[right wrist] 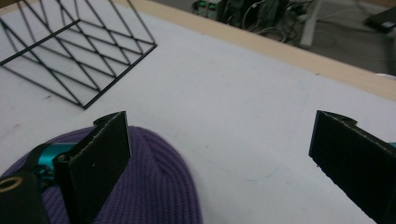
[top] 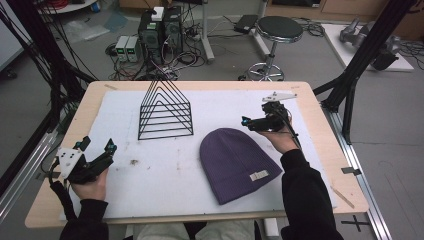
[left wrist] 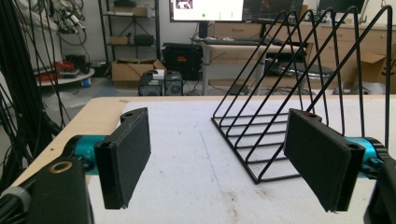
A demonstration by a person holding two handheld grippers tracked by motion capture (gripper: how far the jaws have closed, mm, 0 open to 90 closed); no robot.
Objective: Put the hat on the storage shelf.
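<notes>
The purple beanie [top: 237, 162] lies flat on the desk [top: 310, 100], right of centre, crown toward the wire rack [top: 166, 112], probably its destination; the right claw [top: 250, 123] hovers released beside the crown, seemingly lining up; the left claw [top: 96, 146] waits released, well apart.

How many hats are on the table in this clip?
1. A purple knit hat lies flat on the white mat, right of centre, beside the open right gripper and in front of the wire rack. Nothing seems to hide another.
</notes>
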